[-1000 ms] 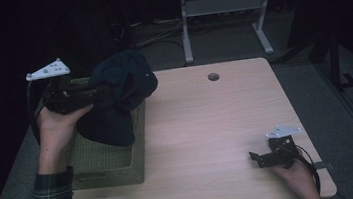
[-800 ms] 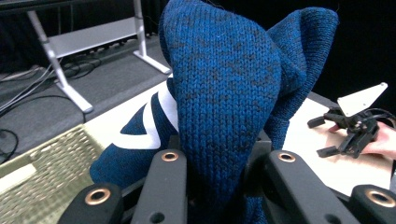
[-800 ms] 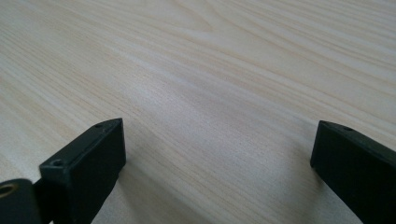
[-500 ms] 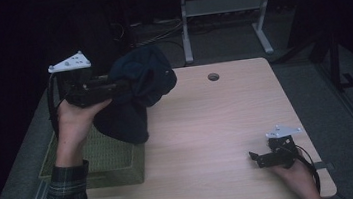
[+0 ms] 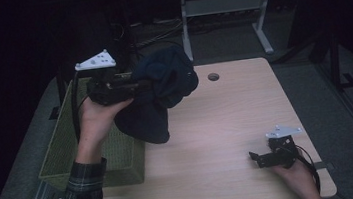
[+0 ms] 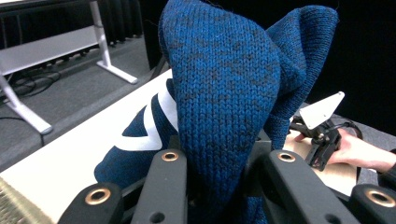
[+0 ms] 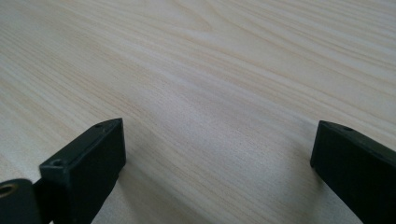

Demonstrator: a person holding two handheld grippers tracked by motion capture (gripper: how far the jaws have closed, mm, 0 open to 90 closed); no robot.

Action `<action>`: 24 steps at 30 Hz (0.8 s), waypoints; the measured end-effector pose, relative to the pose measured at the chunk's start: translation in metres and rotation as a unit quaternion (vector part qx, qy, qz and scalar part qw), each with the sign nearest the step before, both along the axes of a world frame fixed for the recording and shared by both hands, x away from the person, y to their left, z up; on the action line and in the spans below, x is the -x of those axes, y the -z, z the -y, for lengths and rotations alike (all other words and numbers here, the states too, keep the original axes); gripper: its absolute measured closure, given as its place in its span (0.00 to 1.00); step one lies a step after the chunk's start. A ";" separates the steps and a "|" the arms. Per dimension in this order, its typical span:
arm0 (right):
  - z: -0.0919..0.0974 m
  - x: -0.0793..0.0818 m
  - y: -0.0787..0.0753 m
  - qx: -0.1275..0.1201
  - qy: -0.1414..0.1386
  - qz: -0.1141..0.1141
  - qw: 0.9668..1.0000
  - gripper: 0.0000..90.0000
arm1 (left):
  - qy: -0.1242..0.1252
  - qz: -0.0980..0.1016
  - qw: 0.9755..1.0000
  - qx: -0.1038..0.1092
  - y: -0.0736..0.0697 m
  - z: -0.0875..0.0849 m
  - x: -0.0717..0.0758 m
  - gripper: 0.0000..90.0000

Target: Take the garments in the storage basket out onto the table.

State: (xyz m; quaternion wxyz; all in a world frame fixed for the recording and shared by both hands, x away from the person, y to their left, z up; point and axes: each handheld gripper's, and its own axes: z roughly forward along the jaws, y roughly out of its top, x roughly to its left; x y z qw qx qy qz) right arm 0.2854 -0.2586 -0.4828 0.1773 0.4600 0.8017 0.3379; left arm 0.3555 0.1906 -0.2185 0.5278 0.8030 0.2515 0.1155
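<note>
The left gripper (image 5: pixel 150 85) has its jaws pinched tight on a bunched fold of the dark blue knitted garment with white markings (image 5: pixel 162 98), which hangs in the air at about ten o'clock over the pale wooden table (image 5: pixel 237 117), just past the rim of the green woven basket (image 5: pixel 65 152). The right gripper (image 5: pixel 257 158) rests near five o'clock, jaws spread wide on nothing.

To do this well, I would carry the garment toward the table's centre with its hanging hem clear of the basket rim, lower it until the cloth pools flat, and only then release. The right gripper could take a second edge to spread it.
</note>
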 end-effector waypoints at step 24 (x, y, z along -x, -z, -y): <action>0.000 0.000 0.000 -0.001 0.000 -0.001 1.000 0.03 | 0.050 -0.022 0.999 0.004 0.041 0.054 0.008 0.84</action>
